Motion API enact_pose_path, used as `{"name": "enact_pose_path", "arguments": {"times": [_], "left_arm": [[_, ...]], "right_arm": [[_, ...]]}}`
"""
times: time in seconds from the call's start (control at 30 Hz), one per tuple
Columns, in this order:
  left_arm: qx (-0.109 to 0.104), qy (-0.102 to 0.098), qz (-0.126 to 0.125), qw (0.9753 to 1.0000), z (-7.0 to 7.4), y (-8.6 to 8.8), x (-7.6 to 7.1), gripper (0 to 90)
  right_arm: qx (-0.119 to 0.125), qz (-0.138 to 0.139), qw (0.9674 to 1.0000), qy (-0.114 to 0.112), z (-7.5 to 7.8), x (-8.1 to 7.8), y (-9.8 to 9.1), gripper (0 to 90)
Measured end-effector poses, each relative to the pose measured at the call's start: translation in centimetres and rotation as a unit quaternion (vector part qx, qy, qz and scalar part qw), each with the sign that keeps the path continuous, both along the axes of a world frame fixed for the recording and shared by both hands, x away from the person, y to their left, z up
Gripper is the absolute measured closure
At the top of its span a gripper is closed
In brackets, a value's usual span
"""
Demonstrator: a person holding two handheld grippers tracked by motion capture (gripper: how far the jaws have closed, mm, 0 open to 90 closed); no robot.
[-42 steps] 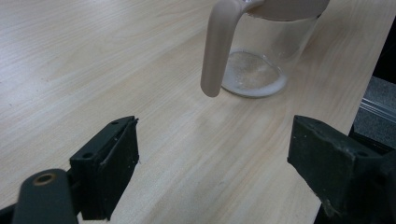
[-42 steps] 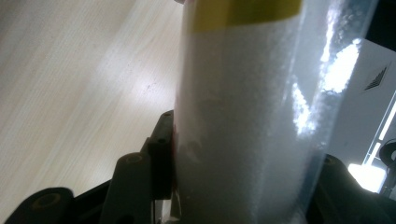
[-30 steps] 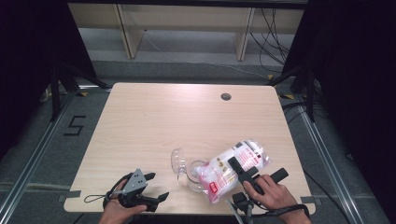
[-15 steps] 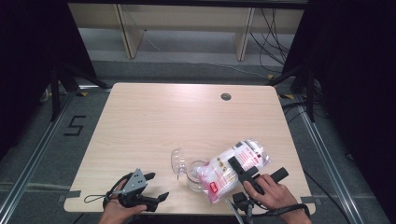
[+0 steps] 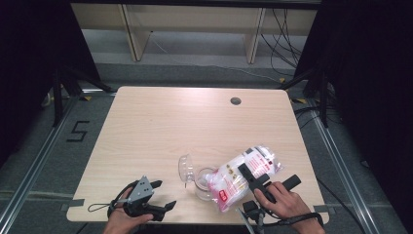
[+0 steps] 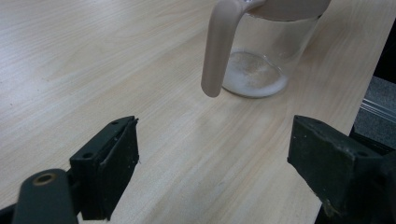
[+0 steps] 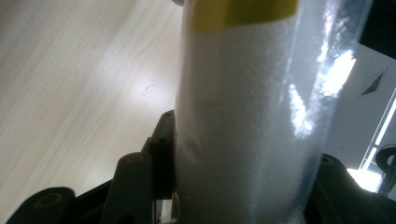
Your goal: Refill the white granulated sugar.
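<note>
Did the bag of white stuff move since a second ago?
No. The bag lies tilted over the glass jar, at the same spot against the table's near edge, clamped in the right gripper.

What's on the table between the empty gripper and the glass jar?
Nothing: in the left gripper view, bare wooden table stretches from the open left gripper to the jar. Only the jar's handle hangs toward the fingers.
</note>
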State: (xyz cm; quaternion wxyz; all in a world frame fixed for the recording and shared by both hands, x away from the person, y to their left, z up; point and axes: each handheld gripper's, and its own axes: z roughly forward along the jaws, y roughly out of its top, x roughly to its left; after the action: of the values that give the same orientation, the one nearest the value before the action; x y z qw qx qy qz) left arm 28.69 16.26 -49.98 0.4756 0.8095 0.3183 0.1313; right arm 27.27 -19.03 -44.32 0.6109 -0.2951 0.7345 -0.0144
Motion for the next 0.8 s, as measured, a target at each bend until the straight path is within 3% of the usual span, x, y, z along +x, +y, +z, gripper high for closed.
{"name": "enact_pose_path", "arguments": {"times": [0.8], "left_arm": [[0.002, -0.006, -0.004, 1.0, 0.0, 0.05, 0.09, 15.8]], "right_arm": [[-0.002, 0.001, 1.0, -0.004, 0.04, -0.07, -0.11, 56.0]]}}
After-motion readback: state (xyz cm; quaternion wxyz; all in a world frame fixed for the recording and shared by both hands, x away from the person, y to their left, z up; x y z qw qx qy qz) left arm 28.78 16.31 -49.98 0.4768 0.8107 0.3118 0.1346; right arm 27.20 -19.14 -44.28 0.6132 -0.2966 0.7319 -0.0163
